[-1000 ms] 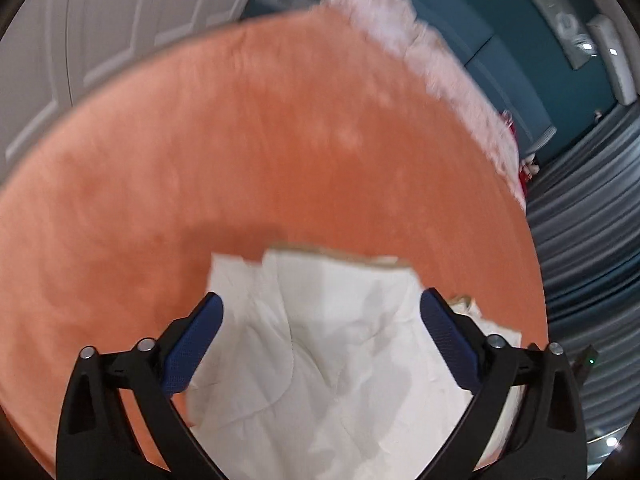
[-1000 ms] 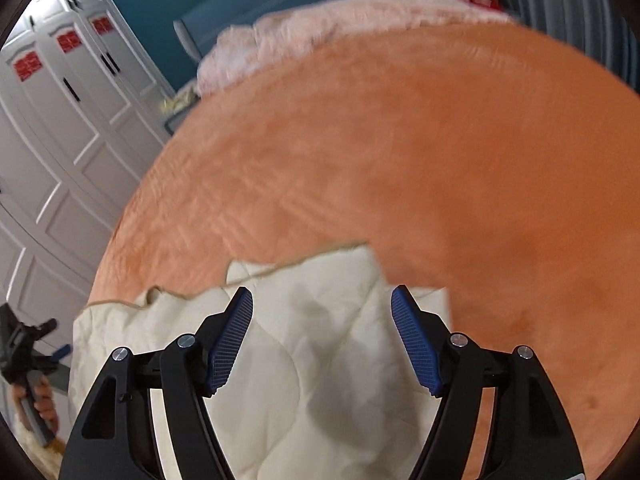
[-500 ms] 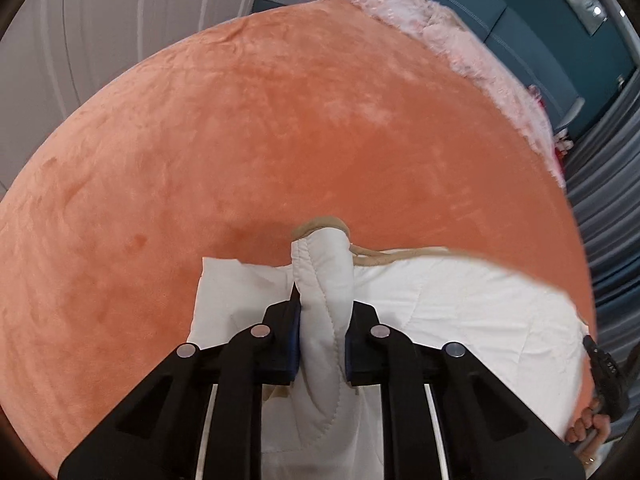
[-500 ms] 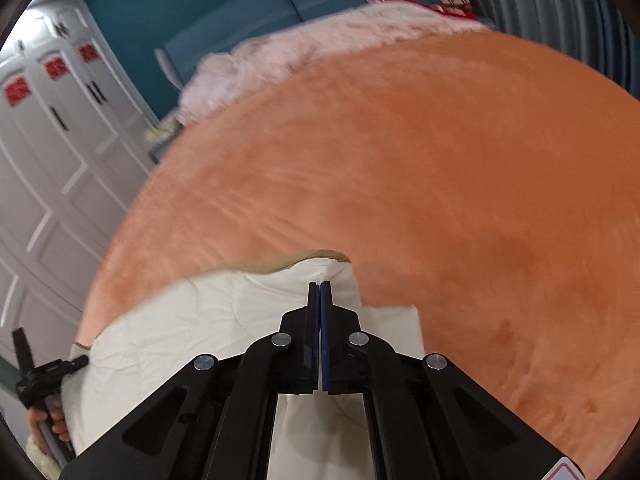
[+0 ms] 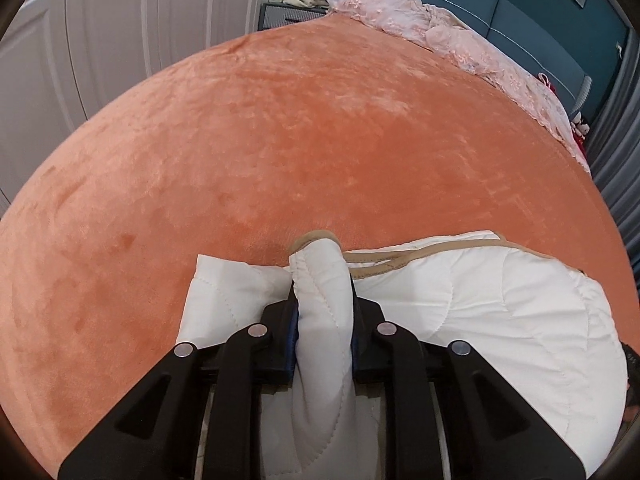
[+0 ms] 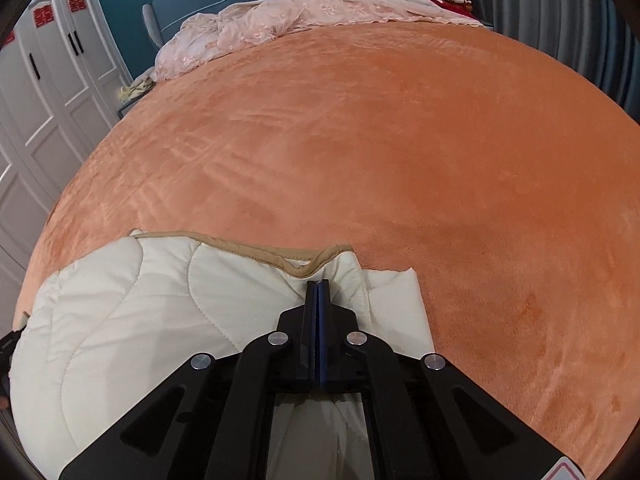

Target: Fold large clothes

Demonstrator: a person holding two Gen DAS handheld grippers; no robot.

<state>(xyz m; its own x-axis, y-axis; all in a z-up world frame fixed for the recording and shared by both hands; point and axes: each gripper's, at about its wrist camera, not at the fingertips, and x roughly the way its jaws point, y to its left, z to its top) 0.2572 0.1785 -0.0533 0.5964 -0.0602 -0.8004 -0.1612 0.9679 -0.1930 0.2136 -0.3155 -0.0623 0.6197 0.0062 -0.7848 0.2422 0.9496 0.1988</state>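
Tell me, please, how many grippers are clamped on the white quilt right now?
2. The left gripper pinches a thick bunch of the quilt at its left end; the right gripper is closed on the fabric near its tan-trimmed right corner.

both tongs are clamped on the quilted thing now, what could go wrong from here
The left tongs pinch a thick roll of the white quilted garment, so layers might slip unevenly when lifted. The right tongs look shut nearly flat, perhaps on only a thin fold, which could pull free. Dragging it may rumple the orange blanket.
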